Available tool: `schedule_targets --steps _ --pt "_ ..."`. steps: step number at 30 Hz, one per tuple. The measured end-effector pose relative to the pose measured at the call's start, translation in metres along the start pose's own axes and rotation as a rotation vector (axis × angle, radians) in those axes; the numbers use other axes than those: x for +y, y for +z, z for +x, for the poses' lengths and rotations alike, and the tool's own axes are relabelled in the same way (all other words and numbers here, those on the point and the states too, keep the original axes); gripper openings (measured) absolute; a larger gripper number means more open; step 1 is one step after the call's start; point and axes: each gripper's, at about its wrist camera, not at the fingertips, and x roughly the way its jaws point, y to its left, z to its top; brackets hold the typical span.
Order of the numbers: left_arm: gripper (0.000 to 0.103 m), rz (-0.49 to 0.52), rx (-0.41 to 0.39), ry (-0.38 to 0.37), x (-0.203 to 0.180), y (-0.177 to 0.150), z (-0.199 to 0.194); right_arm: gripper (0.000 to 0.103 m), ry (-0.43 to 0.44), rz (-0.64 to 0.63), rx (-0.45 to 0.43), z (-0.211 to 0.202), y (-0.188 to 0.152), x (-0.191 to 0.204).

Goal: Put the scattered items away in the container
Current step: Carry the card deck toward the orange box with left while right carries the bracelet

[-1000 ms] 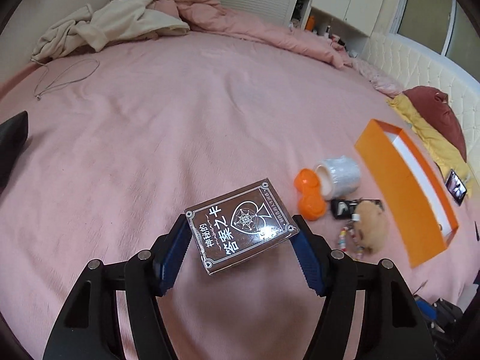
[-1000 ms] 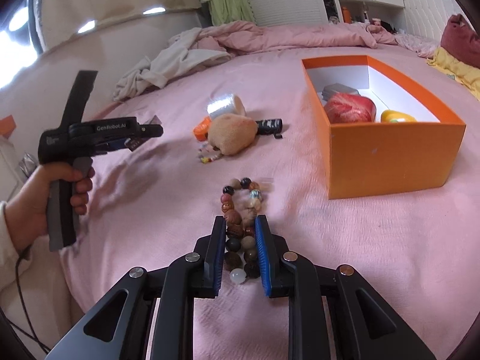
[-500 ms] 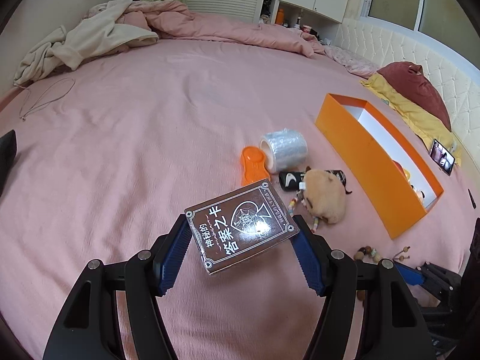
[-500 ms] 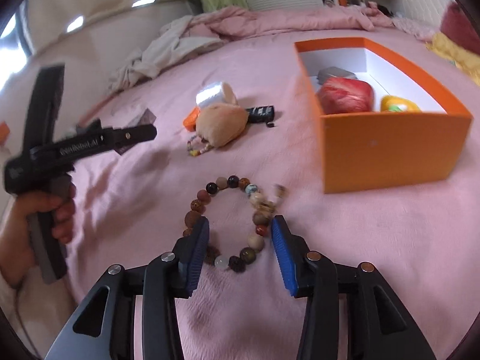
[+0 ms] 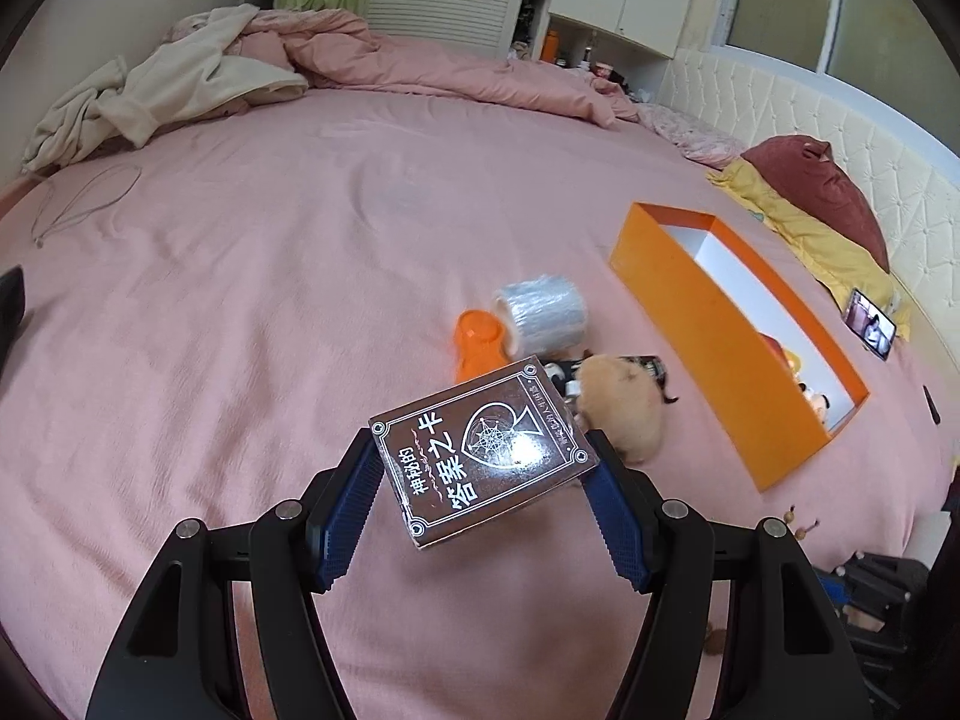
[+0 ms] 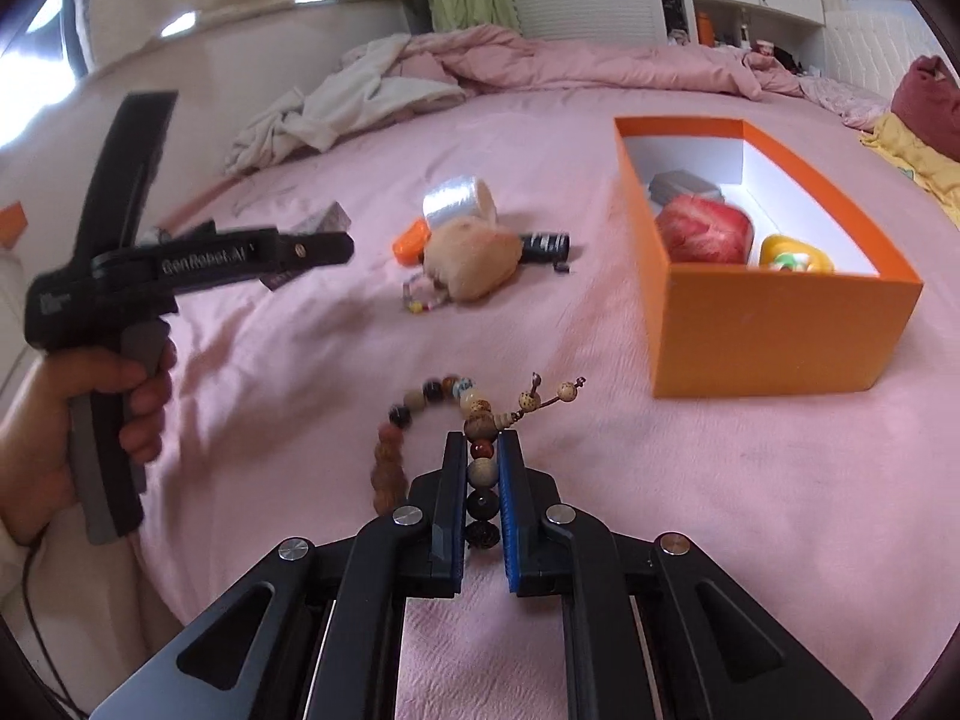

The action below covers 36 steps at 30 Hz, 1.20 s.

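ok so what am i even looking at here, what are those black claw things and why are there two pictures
No robot here: a person holds a hand-operated tool in each hand, each with a fisheye camera looking along its two fingers, hence two pictures. In the left tool's picture, the left tongs grip a dark card box. In the right tool's picture, the right tongs are shut on a bead bracelet; the left tool also shows there. Everything lies on a pink bed: a tape roll, a tan plush toy and an orange box that already holds a few things.
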Motion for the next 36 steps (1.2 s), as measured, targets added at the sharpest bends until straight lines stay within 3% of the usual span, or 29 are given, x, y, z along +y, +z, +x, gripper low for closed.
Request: schedule_targets --steps 5,15,20,26,28,34,36 --pt "0.067 0.034 -0.021 -0.041 -0.027 0.017 -0.003 0.01 0.021 0.015 -0.118 -0.03 0.023 -0.009" --pt "0.067 0.072 -0.057 -0.141 -0.102 0.07 0.006 0.01 -0.057 0.062 -0.295 -0.067 0.097 -0.068" --pt "0.067 0.114 -0.03 -0.164 -0.143 0.097 0.024 0.01 -0.072 0.073 -0.317 -0.06 0.124 -0.093" --pt "0.068 0.106 0.05 -0.159 -0.173 0.12 0.064 0.014 -0.11 0.103 -0.236 -0.041 0.097 -0.113" --pt "0.068 0.101 0.087 -0.129 -0.177 0.124 0.074 0.032 -0.121 0.12 -0.237 -0.041 0.084 -0.118" --pt "0.069 0.026 0.103 -0.154 -0.165 0.118 0.08 0.034 -0.127 0.186 -0.247 -0.047 0.07 -0.13" --pt "0.078 0.004 0.122 -0.169 -0.16 0.114 0.084 0.034 -0.119 0.2 -0.254 -0.048 0.071 -0.13"
